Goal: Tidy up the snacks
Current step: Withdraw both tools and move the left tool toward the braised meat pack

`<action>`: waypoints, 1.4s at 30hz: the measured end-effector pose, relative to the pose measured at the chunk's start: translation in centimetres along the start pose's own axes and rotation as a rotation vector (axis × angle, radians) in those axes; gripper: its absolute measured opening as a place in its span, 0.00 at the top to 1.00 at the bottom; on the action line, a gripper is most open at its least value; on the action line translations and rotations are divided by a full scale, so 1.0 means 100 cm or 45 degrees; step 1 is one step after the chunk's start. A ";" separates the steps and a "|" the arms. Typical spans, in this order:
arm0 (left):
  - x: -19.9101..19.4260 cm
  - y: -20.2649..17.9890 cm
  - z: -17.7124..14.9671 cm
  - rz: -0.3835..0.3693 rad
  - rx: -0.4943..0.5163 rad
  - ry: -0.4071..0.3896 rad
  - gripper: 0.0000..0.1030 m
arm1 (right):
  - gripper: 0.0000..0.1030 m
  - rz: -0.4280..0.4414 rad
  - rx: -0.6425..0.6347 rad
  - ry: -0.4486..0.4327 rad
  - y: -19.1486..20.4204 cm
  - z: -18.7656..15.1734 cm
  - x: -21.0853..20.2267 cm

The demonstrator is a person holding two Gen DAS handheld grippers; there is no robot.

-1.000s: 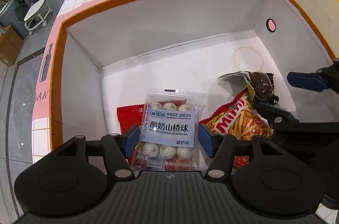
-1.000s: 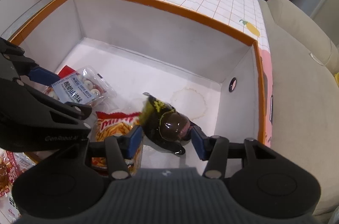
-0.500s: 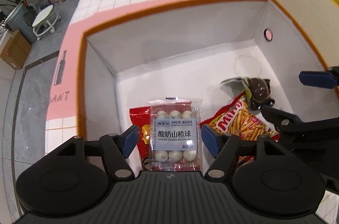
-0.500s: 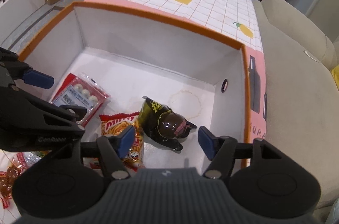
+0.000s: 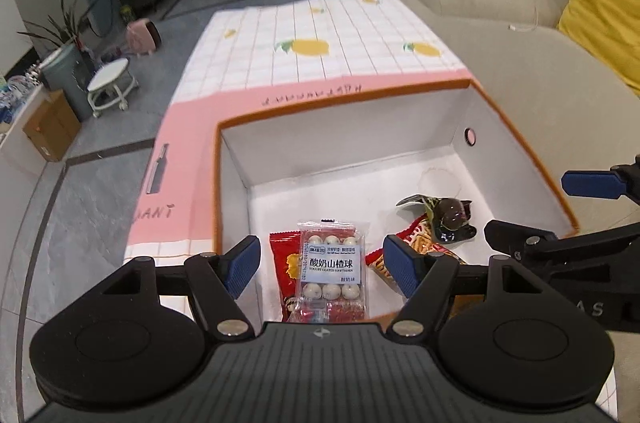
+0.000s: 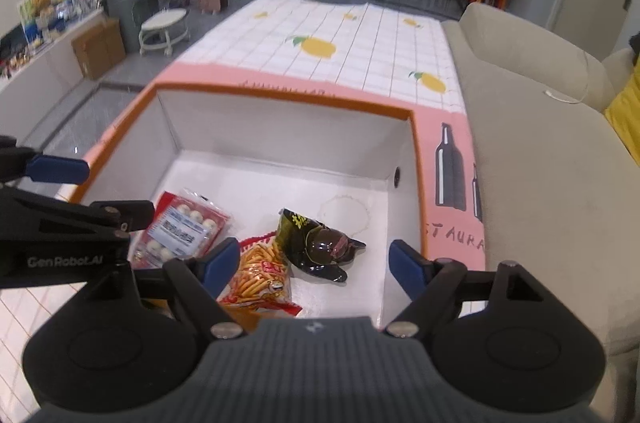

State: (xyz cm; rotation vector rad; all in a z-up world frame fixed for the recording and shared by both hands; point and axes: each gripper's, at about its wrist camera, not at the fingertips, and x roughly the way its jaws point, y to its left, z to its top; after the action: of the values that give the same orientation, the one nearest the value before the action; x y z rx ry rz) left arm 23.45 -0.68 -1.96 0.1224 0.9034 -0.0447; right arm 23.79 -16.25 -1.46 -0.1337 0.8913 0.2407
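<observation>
An orange-rimmed white box (image 5: 344, 95) (image 6: 280, 99) sits on the table and holds the snacks. Inside lie a clear pack of yogurt hawthorn balls (image 5: 332, 271) (image 6: 180, 231) on top of a red packet (image 5: 284, 263), a red bag of snack sticks (image 6: 260, 275) (image 5: 416, 235) and a dark glossy packet (image 6: 320, 247) (image 5: 444, 215). My left gripper (image 5: 320, 265) hovers above the hawthorn pack, jaws still opening, touching nothing. My right gripper (image 6: 310, 269) hangs over the sticks bag and dark packet, jaws opening, nothing between the pads.
A lemon-print tablecloth (image 5: 320, 47) covers the table beyond the box. A beige sofa (image 6: 540, 151) with a yellow cushion (image 5: 604, 11) runs along the right. On the floor to the left stand a white stool (image 5: 110, 87) and a cardboard carton (image 6: 98, 49).
Both grippers let go of their snacks and rose out of the box. The hawthorn pack and the dark packet now lie on the box floor, and both sets of jaws stand wider.
</observation>
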 end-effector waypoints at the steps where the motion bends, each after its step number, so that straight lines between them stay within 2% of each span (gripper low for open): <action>1: -0.006 0.000 -0.003 0.002 -0.009 -0.018 0.20 | 0.23 0.005 0.012 -0.014 -0.001 -0.002 -0.005; 9: -0.048 0.002 -0.031 0.056 -0.076 -0.108 0.20 | 0.21 -0.002 0.089 -0.131 -0.002 -0.029 -0.050; 16: -0.070 0.007 -0.064 0.055 -0.119 -0.114 0.20 | 0.17 0.012 0.174 -0.179 -0.004 -0.064 -0.077; 19: -0.072 0.011 -0.083 0.028 -0.117 -0.076 0.19 | 0.12 0.010 0.171 -0.174 0.000 -0.082 -0.082; 24: -0.069 0.025 -0.116 -0.027 -0.174 0.005 0.19 | 0.12 0.029 0.185 -0.128 0.000 -0.114 -0.081; 28: -0.063 0.032 -0.137 -0.027 -0.155 0.055 0.19 | 0.12 0.031 0.226 -0.092 -0.004 -0.138 -0.076; 32: -0.051 0.043 -0.148 -0.005 -0.153 0.130 0.19 | 0.12 0.050 0.288 -0.032 -0.007 -0.156 -0.064; 36: -0.039 0.046 -0.159 -0.020 -0.144 0.182 0.19 | 0.12 0.029 0.320 -0.011 -0.004 -0.167 -0.052; 42: -0.019 0.036 -0.159 -0.034 -0.030 0.249 0.19 | 0.12 0.064 0.264 0.024 0.001 -0.169 -0.039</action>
State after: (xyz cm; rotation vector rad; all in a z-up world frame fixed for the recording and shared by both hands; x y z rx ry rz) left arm 10.15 4.81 -9.88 0.0939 1.1005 -0.0474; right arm 8.72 -20.41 -8.95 0.0790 0.9334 0.1928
